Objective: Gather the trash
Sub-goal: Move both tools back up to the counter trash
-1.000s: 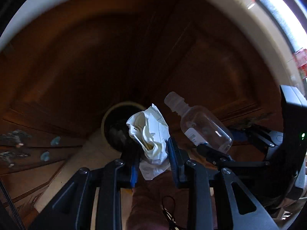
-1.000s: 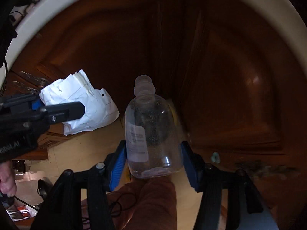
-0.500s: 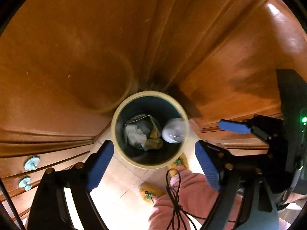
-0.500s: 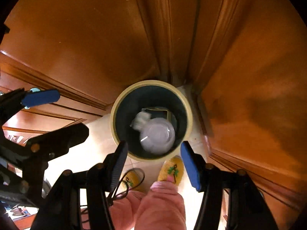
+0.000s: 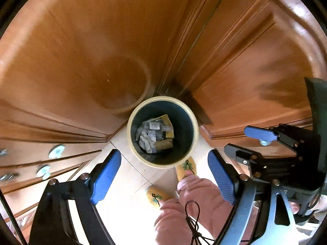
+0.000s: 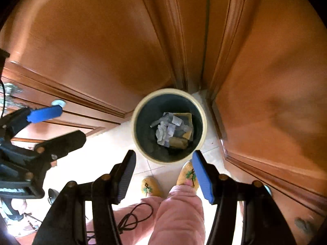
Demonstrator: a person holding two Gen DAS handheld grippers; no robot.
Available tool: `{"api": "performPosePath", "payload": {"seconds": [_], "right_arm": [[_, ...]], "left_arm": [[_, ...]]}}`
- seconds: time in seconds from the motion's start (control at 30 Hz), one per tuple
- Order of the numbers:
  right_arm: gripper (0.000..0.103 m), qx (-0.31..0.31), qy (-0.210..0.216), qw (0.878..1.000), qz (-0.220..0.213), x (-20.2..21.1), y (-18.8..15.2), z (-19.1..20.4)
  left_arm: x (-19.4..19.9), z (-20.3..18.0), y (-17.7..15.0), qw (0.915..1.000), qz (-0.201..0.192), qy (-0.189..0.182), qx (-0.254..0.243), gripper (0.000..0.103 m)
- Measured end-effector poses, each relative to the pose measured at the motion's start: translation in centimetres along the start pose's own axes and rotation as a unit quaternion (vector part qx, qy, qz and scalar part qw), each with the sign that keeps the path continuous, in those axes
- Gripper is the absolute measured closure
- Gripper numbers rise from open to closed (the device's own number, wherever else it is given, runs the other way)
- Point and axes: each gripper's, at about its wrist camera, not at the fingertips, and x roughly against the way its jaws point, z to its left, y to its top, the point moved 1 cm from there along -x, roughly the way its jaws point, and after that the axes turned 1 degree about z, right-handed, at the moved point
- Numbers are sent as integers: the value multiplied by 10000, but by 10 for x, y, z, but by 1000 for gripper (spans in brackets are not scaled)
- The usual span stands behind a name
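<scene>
A round trash bin (image 5: 130, 134) with a cream rim and dark inside stands on the floor in a corner of wooden cabinets; it also shows in the right wrist view (image 6: 134, 130). Pale crumpled trash (image 5: 150, 135) lies at its bottom, also seen in the right wrist view (image 6: 167, 131). My left gripper (image 5: 163, 177) is open and empty, high above the bin. My right gripper (image 6: 163, 174) is open and empty beside it, and shows in the left wrist view (image 5: 245, 140). The left gripper shows in the right wrist view (image 6: 61, 122).
Wooden cabinet doors (image 5: 102, 51) surround the bin on the left, back and right. Drawers with round knobs (image 5: 56, 151) are at the left. The person's yellow slippers (image 6: 150, 185) and pink-clad legs (image 6: 179, 214) stand on the pale tiled floor just before the bin.
One second ago the left gripper held crumpled paper and the right a clear bottle. Both opened, and the items fell into the bin, where they now lie at the bottom.
</scene>
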Motion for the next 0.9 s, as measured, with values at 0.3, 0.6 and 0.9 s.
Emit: {"api": "performPosePath", "payload": {"seconds": [0.3,0.6,0.9], "right_arm": [[46,65,43,9968,-793,152,6,36],[46,-42,-65,9794,-2017,296,27,47],[46,-161,-101,9625,-2708,352,80,39]], "left_arm": [[137,-40,6,9979,-529,-245,-270,18],[261,-72,48,9832,-1649,-315,-717,18],[323,-86,115,9700,-2296,93,-791,17]]}}
